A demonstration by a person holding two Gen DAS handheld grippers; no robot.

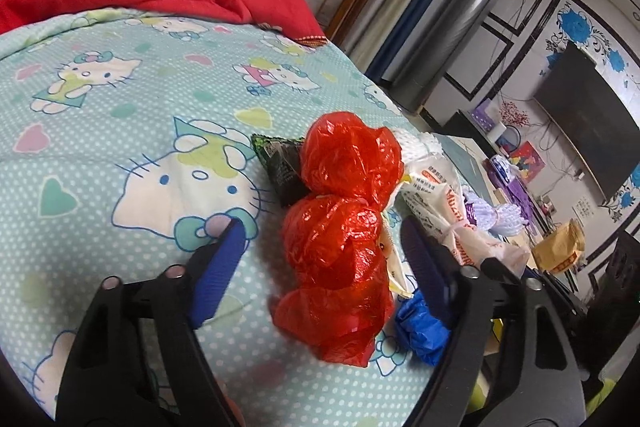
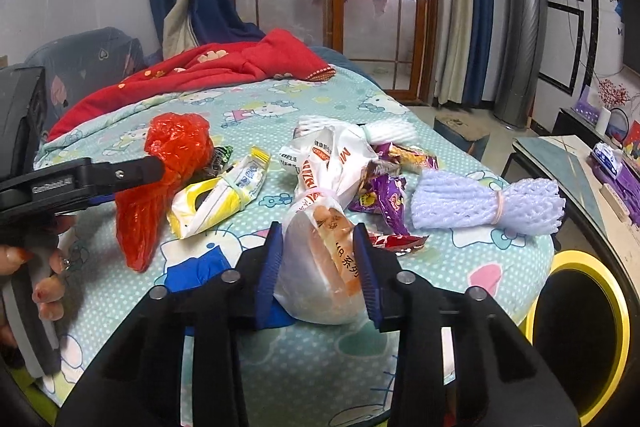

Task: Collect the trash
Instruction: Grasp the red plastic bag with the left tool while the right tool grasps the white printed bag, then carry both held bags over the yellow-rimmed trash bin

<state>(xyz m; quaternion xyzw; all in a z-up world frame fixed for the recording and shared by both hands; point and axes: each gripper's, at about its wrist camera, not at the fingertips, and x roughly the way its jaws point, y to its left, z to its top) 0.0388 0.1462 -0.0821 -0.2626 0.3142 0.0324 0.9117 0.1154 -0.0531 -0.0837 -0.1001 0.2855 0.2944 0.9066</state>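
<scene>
Trash lies on a Hello Kitty bedsheet (image 1: 120,99). A crumpled red plastic bag (image 1: 340,227) lies between the open fingers of my left gripper (image 1: 320,231), which is empty. The red bag also shows in the right wrist view (image 2: 160,179), with the left gripper's finger beside it. My right gripper (image 2: 318,259) is shut on a white bread bag (image 2: 320,267) tied at its middle. Near it lie a yellow-white wrapper (image 2: 220,195), purple snack wrappers (image 2: 384,195), a lavender foam net bundle (image 2: 480,203), a white foam net (image 2: 388,131) and a blue scrap (image 1: 420,327).
A yellow-rimmed black bin (image 2: 580,339) stands at the bed's right edge. A red blanket (image 2: 200,75) lies at the far side of the bed. A low table (image 2: 560,163) and a TV (image 1: 588,119) stand to the right. A dark green wrapper (image 1: 280,163) lies behind the red bag.
</scene>
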